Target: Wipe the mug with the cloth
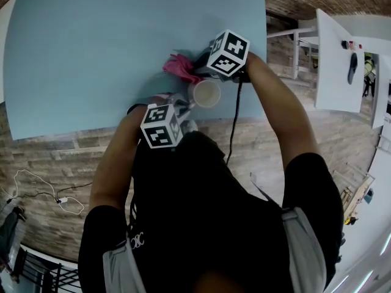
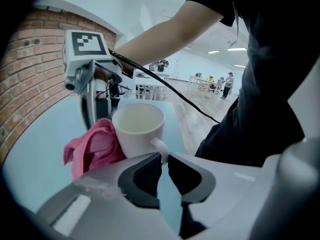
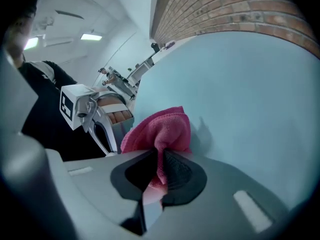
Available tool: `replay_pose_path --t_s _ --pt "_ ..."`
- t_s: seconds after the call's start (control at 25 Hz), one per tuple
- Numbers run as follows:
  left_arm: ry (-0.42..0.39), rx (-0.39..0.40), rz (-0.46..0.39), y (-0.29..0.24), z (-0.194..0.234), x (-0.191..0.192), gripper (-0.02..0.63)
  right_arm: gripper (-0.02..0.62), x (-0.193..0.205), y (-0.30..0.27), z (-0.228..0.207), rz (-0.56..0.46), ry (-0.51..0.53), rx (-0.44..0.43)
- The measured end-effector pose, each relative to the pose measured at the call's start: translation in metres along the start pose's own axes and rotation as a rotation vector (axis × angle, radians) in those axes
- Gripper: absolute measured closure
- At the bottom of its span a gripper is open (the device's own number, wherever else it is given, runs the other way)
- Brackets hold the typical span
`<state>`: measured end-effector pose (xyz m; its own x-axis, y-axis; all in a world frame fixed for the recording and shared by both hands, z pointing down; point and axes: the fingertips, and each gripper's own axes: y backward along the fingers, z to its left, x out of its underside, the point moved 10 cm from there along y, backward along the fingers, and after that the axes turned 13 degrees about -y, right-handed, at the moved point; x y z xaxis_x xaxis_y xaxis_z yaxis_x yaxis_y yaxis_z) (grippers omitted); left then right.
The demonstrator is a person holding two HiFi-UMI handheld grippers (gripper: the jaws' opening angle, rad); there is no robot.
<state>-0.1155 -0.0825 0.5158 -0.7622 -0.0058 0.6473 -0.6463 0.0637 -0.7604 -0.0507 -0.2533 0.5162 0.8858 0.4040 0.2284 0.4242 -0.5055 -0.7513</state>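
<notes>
**Fingers closed on both grippers: one on the mug handle, one on the cloth**

Fingers [image 2: 145,176] of the left gripper [image 2: 164,156] are pinched at their tips on the handle [image 2: 159,148] of the mug [image 2: 139,129]. The mug is white, stands upright with its mouth open upward, and sits on the pale blue table [image 1: 91,54] close to the near edge. The left gripper's marker cube [image 1: 160,126] is nearest the person.

Just beyond the mug, the right gripper [image 3: 161,154] has its fingers [image 3: 177,174] clamped on a fold of the pink cloth [image 3: 160,129]. The cloth bunches out past the tips and rests on the table. Seen from the left gripper view, the cloth [image 2: 92,146] lies against the side of the mug away from the handle. A black cable [image 1: 234,121] hangs from the right gripper past the table edge.
</notes>
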Motion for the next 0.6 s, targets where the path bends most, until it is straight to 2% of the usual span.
replay_pose_path --t_s 0.24,0.4,0.6 --pt "0.043 -0.017 0.01 -0.003 -0.003 -0.002 0.557 0.558 0.04 0.026 -0.011 -0.116 -0.095 0.027" --pt "0.101 -0.006 0.019 -0.008 -0.002 -0.005 0.551 0.558 0.068 0.034 -0.015 -0.205 -0.163 0.02" --pt "0.187 -0.034 0.031 -0.011 -0.007 -0.003 0.549 0.558 0.107 0.032 -0.012 -0.317 -0.245 0.003"
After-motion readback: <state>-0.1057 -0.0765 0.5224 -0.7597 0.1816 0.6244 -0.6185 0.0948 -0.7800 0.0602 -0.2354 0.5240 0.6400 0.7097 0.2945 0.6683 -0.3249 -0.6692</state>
